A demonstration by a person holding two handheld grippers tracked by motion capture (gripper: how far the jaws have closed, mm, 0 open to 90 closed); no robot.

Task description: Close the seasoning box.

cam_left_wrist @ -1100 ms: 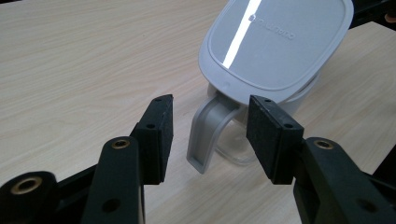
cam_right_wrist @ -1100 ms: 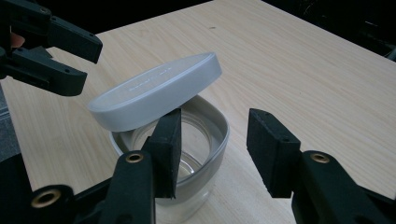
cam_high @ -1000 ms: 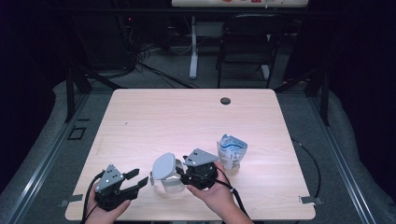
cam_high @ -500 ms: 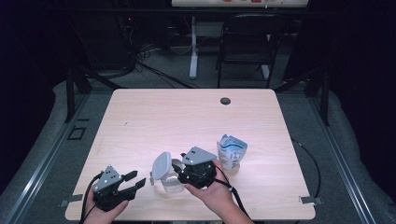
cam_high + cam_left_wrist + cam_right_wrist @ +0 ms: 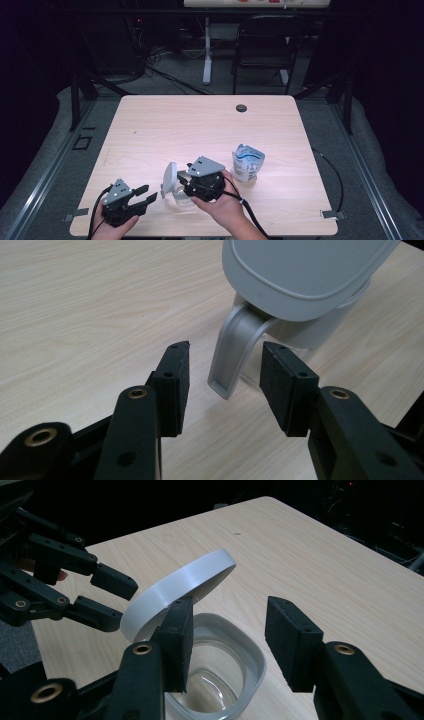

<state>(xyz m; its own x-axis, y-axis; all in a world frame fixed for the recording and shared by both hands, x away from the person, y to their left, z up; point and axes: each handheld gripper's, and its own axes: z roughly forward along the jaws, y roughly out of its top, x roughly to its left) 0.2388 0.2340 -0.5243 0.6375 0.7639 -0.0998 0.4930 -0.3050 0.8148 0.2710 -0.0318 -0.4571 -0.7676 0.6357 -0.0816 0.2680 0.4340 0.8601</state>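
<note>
Now | left claw point(image 5: 222, 385) apart, straddling container point(image 5: 184, 192) handle point(image 5: 232, 352), closing slightly | right claw point(image 5: 227, 645) apart over container rim | lid point(image 5: 170, 179) up | bench point(image 5: 200, 130) near-centre

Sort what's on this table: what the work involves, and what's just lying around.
In use:
- clear jug with its grey lid flipped up and grey handle
- left hand-held gripper, jaws open either side of the handle
- right hand-held gripper, over the jug's mouth

Lying about:
- blue-and-white pouch
- black grommet in the table
</note>
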